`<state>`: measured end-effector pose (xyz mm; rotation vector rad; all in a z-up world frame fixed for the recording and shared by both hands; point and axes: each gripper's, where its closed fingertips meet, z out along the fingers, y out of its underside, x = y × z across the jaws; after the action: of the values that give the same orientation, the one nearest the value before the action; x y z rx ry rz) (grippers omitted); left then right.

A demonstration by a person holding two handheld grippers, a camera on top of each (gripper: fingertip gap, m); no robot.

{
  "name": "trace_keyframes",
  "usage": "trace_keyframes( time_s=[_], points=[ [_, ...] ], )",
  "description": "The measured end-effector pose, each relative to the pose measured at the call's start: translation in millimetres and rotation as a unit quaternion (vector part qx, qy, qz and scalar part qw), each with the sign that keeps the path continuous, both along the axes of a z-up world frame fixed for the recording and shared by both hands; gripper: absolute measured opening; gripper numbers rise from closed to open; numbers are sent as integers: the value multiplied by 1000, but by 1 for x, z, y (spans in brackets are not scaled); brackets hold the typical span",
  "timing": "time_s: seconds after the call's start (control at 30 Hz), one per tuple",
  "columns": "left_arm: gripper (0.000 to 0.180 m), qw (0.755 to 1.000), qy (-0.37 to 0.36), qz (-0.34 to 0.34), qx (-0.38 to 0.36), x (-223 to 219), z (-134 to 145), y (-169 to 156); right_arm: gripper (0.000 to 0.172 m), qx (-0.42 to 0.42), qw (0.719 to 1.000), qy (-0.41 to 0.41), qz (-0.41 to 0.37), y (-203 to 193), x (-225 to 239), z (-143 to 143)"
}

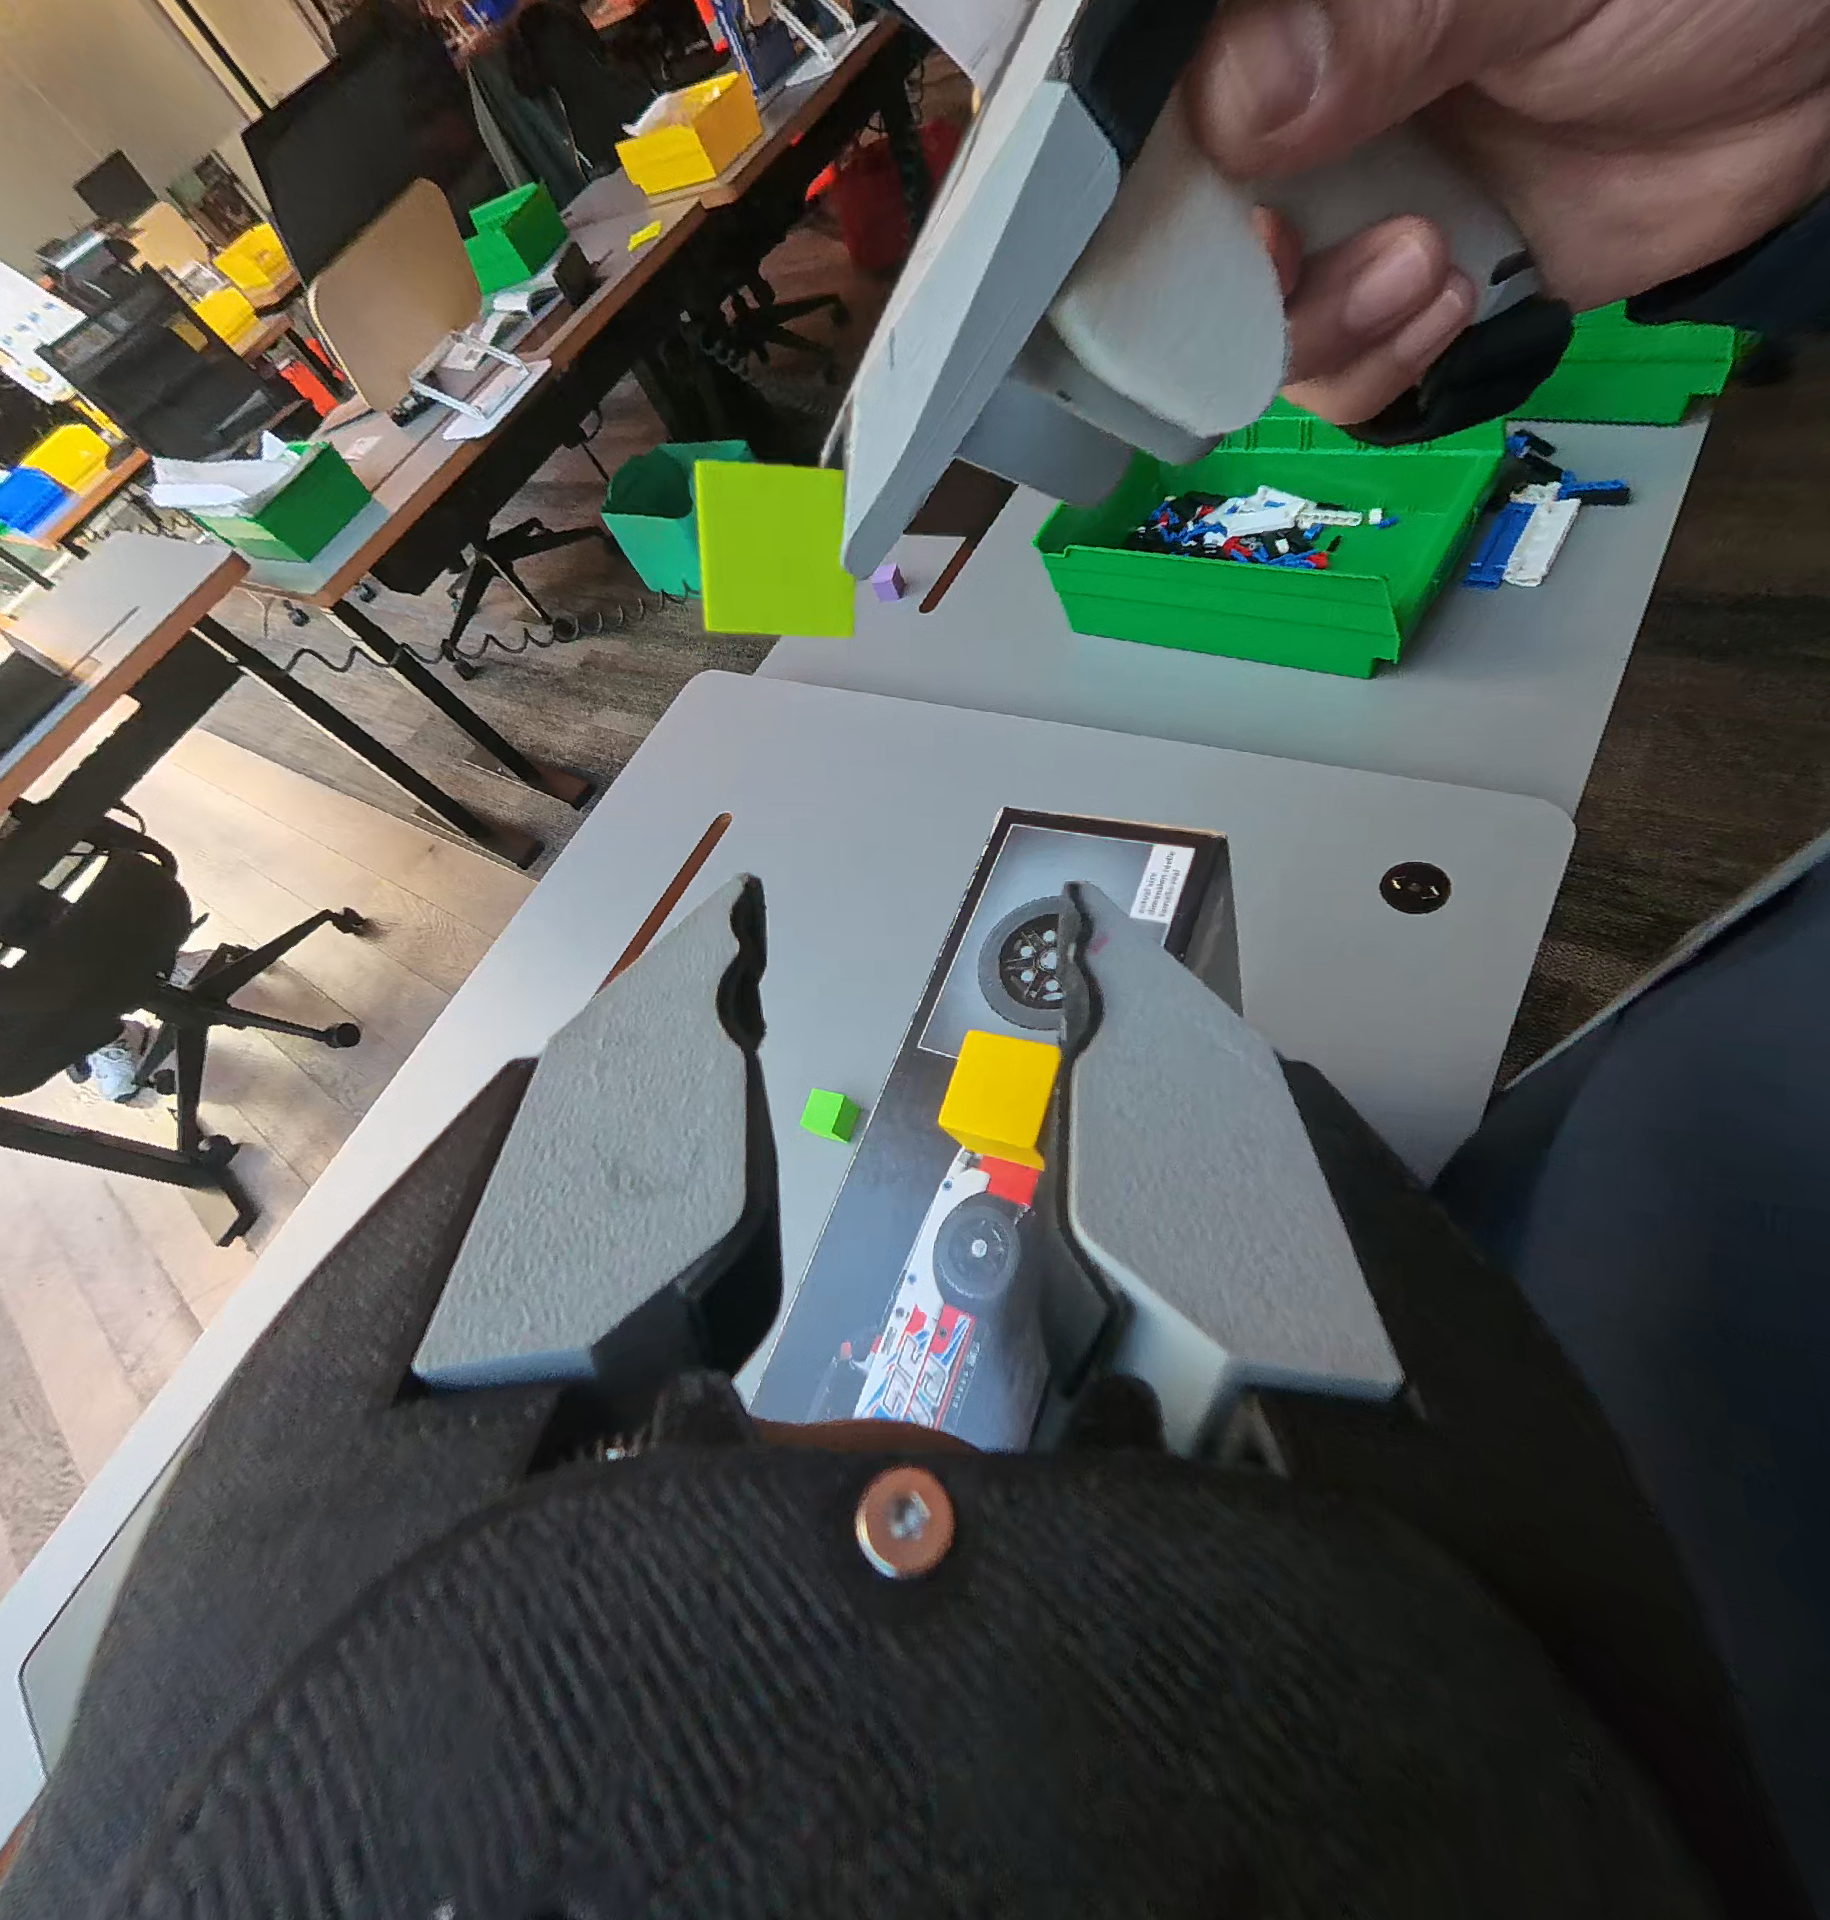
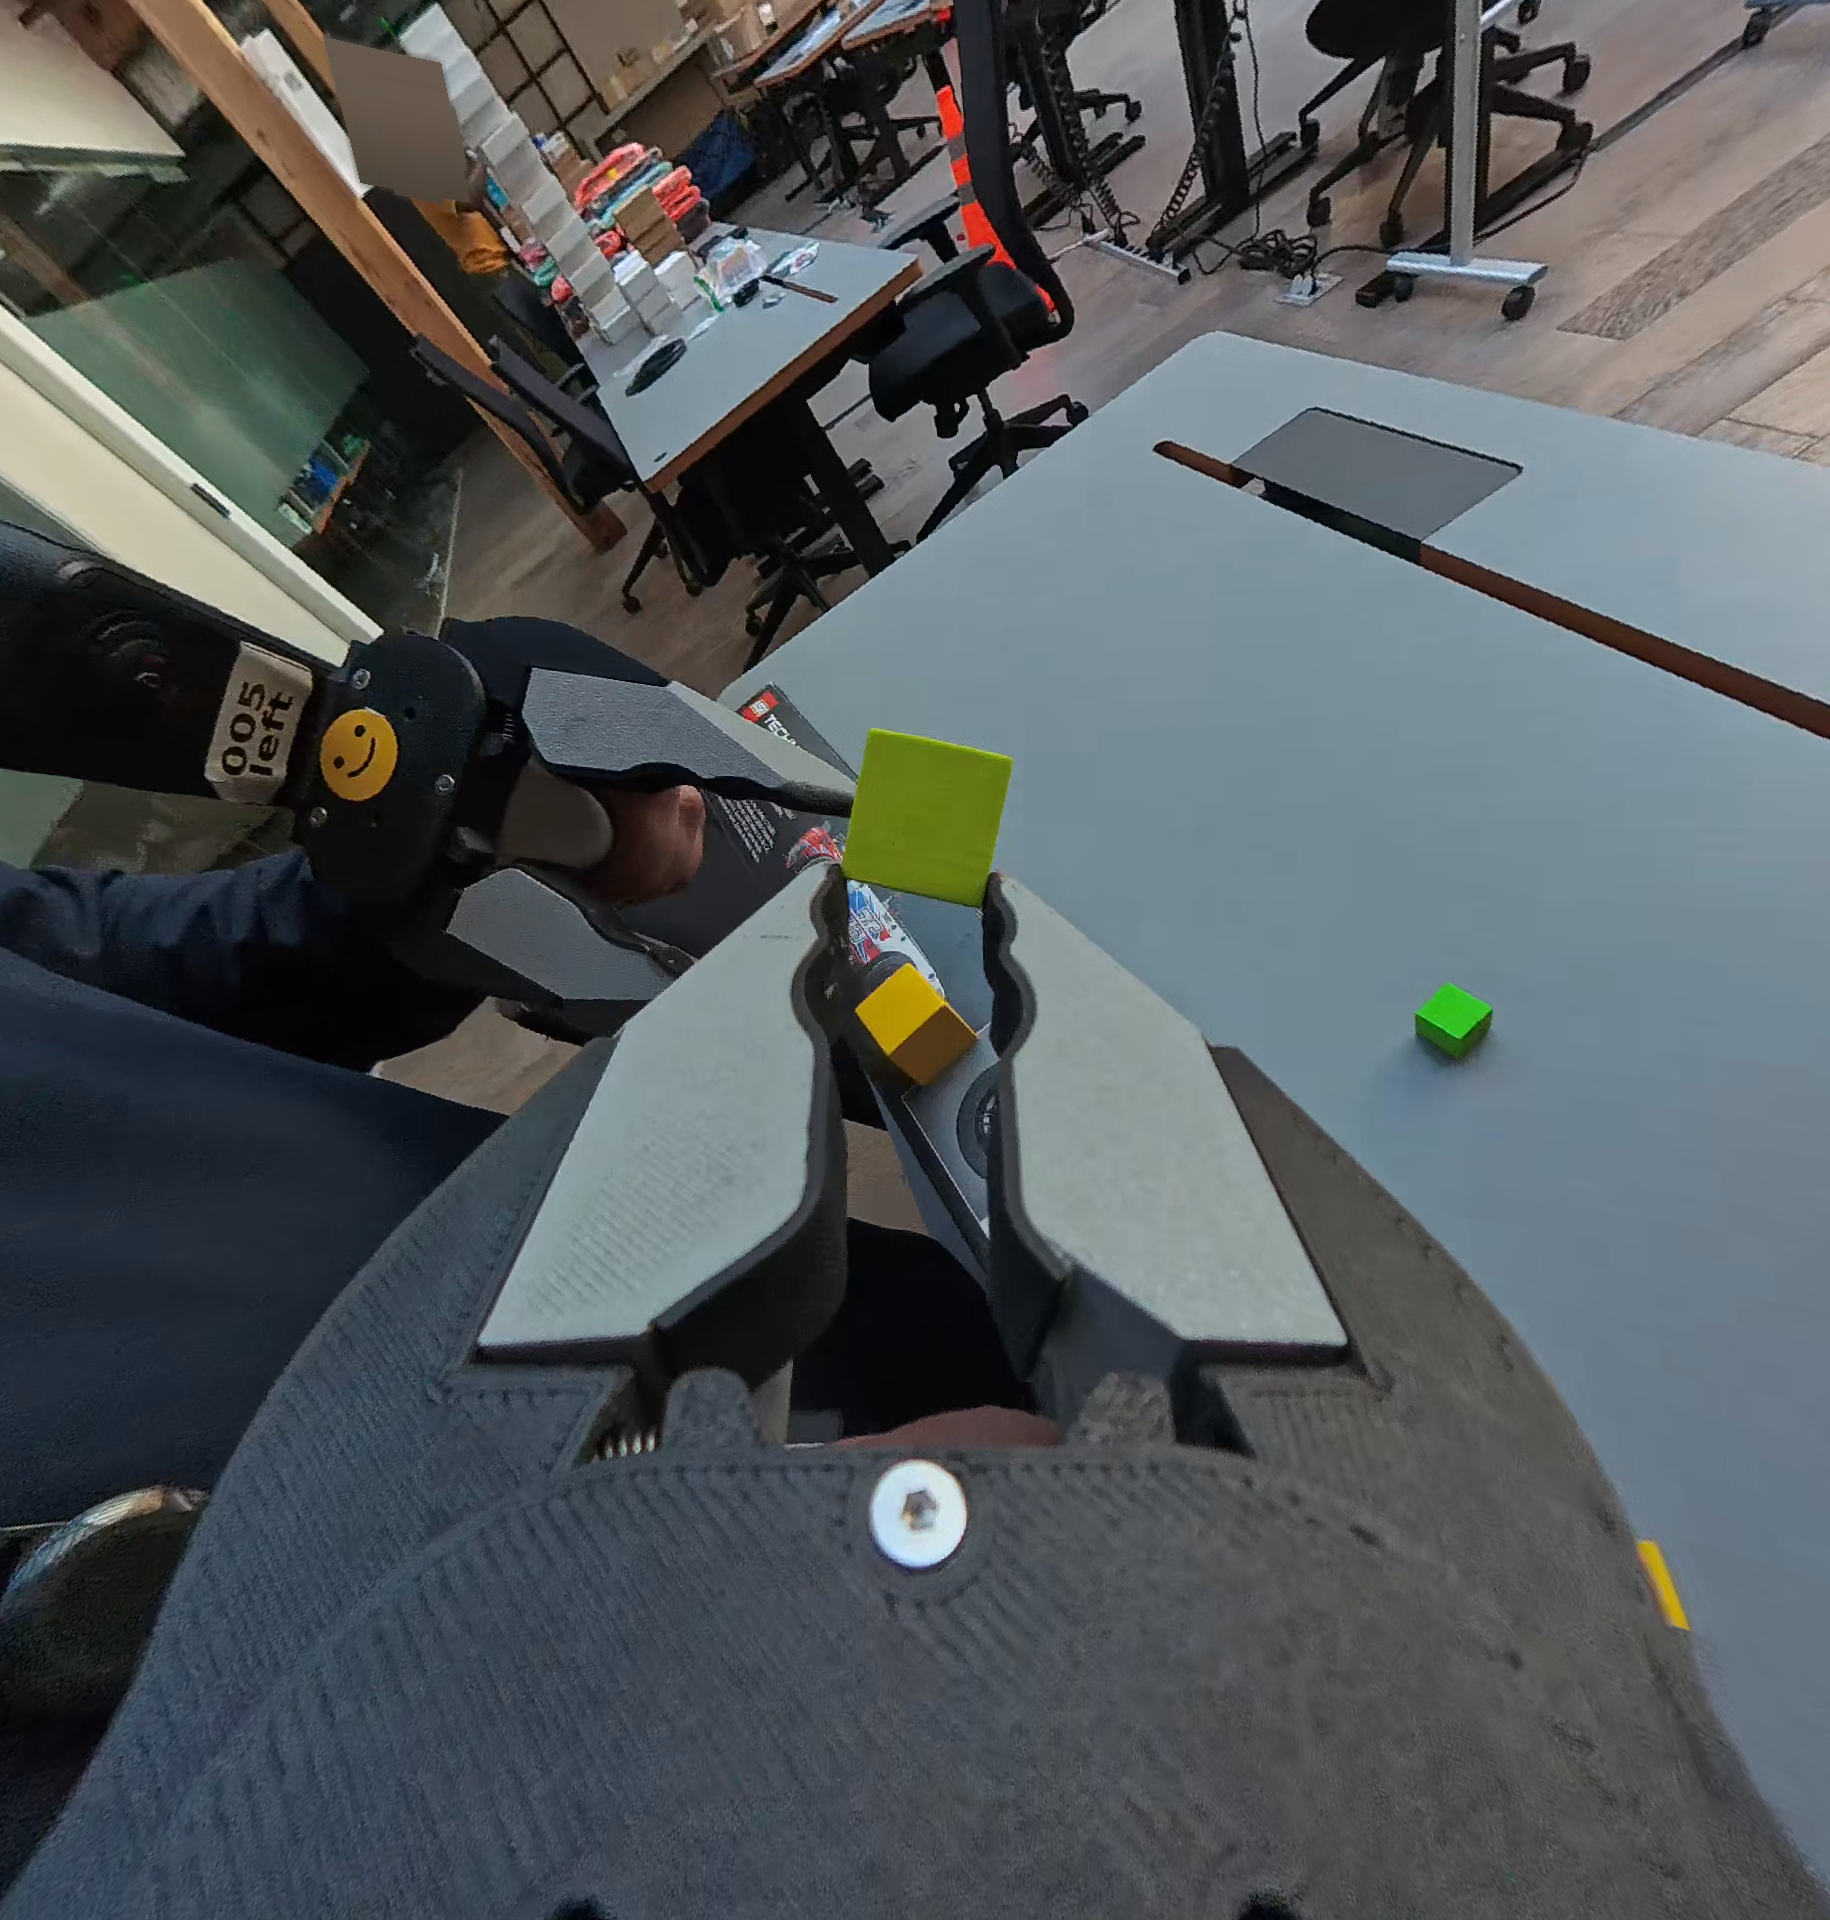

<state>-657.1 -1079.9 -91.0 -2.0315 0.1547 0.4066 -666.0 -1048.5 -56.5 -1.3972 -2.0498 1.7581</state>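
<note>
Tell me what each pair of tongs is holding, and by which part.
The right tongs pinch the lime-green block by its lower edge, clear of the table. The left tongs are open and hold nothing; the yellow cube sits on the box below.

Two grippers (image 1: 911, 966) (image 2: 916, 883). One lime block (image 2: 926, 816), held. One yellow cube (image 1: 997, 1091), one green cube (image 1: 829, 1114), one purple cube (image 1: 888, 582). One printed box (image 1: 1087, 862). Two grey tables (image 1: 994, 748) (image 1: 1565, 644). One green parts bin (image 1: 1233, 608).

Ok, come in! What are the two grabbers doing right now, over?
Left gripper open above yellow cube on printed box. Right gripper clamped on lime block, raised. Green cube loose on table.
</note>
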Motion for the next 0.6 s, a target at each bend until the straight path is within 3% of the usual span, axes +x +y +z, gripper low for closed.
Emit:
trace_keyframes(
  time_s=[0.27, 0.6],
  points=[
    [52, 1000, -11, 9, 10, 0, 8, 7, 23, -72, 997, -30, 22, -12, 6, 4],
    [51, 999, 31, 23, 22, -7, 18, 4, 24, -136, 984, -77, 85, -41, 13, 7]
  ],
)
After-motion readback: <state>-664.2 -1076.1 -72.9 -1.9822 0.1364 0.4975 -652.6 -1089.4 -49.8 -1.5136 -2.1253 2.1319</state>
